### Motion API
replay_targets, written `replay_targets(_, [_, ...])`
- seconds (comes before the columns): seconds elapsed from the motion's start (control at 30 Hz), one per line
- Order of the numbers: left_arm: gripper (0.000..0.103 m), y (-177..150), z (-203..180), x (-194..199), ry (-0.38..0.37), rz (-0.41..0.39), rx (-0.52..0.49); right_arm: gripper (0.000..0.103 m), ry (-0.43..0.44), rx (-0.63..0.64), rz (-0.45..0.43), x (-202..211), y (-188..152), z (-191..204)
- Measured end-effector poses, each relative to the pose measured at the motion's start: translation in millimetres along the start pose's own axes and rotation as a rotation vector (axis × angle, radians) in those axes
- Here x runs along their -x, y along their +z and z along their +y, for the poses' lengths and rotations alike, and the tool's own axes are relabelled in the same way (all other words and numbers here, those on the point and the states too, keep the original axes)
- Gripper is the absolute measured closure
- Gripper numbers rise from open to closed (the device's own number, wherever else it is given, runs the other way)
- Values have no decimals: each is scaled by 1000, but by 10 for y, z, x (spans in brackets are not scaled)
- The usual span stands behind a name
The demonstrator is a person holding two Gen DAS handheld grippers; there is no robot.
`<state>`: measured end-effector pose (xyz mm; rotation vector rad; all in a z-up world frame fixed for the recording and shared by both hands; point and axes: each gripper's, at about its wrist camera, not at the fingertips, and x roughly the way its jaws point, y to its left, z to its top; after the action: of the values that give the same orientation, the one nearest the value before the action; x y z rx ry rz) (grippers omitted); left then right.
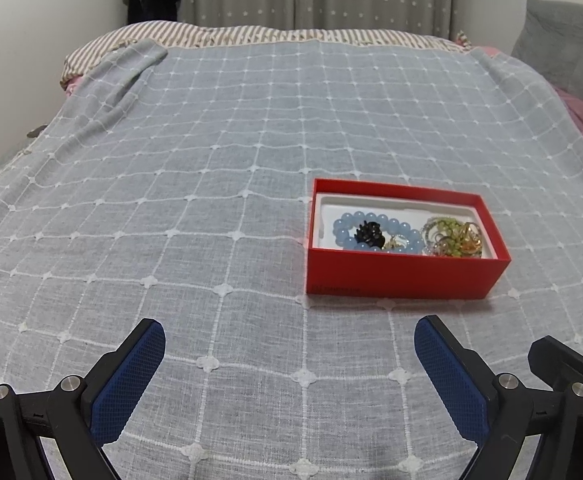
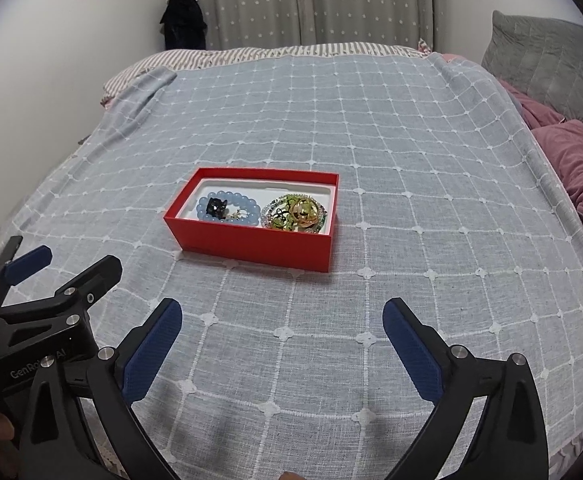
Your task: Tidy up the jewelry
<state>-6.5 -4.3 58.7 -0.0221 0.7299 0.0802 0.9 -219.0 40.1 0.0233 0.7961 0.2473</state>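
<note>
both tools, left tool (image 1: 289,344) and right tool (image 2: 281,324), stand wide and empty above the bed (image 1: 211,160), with the red box (image 1: 403,276) of jewelry just ahead. beaded bracelets (image 1: 371,232) look light, slick and tangle-prone; judged best pinched across one strand. "genro...ai" is partly legible on the left tool's body; the box print is unreadable.

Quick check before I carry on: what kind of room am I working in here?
Most likely a bedroom. The red box of jewelry sits on a bed spread with a grey checked cover, pillows lie along the right side, and star-patterned curtains hang behind.
</note>
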Motion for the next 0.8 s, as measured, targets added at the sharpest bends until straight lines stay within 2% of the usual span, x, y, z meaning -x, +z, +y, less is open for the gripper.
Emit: replay_targets(0.8, [1,-7,-16,-11,-8,11,-1,0,-3,-3,11,-9,-13,6])
